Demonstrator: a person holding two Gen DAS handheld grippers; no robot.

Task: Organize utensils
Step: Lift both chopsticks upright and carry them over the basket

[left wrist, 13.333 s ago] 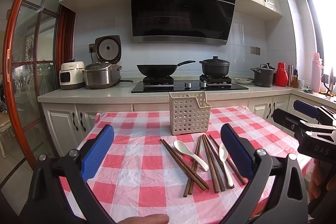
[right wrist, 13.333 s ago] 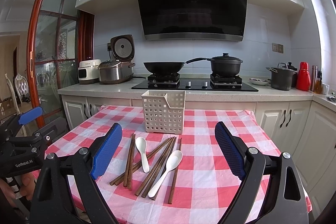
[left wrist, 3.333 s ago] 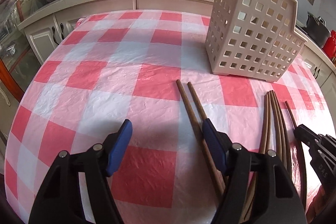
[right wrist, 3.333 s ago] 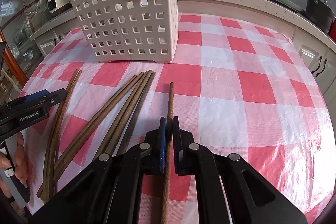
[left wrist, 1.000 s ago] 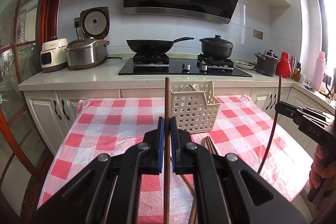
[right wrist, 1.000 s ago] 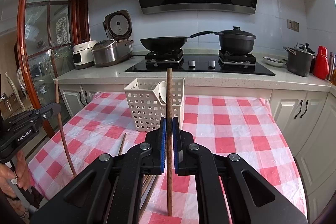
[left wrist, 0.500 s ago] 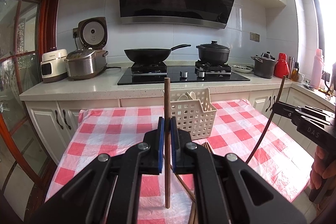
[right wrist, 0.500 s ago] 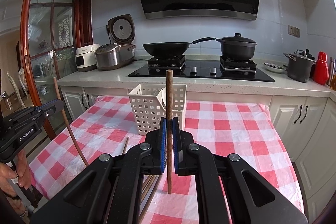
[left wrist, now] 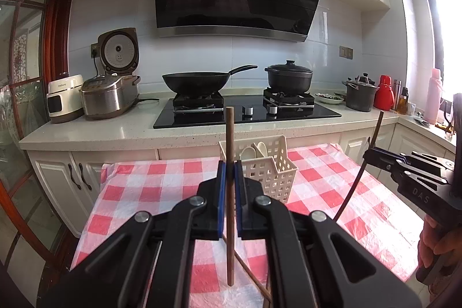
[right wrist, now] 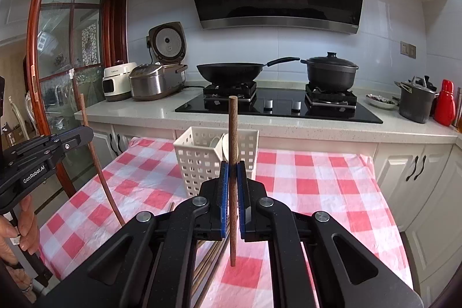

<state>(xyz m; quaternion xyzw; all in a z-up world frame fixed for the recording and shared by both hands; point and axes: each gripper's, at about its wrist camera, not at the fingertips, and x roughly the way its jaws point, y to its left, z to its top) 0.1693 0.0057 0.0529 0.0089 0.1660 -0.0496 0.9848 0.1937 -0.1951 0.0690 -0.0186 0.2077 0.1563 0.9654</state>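
Left claw [left wrist: 228, 178] clamped on upright chopstick [left wrist: 230, 250], right claw [right wrist: 233, 181] likewise, basket [right wrist: 199, 160] apparently beyond

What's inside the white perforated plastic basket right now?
Two white ceramic spoons stand upright in the white perforated plastic basket, bowls above the rim. No chopsticks show; its bottom is hidden by the walls.

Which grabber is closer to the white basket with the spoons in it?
Hard to call; they look about level. The left gripper and the right gripper each hold a chopstick upright, both hanging over the table short of the basket, not touching it.
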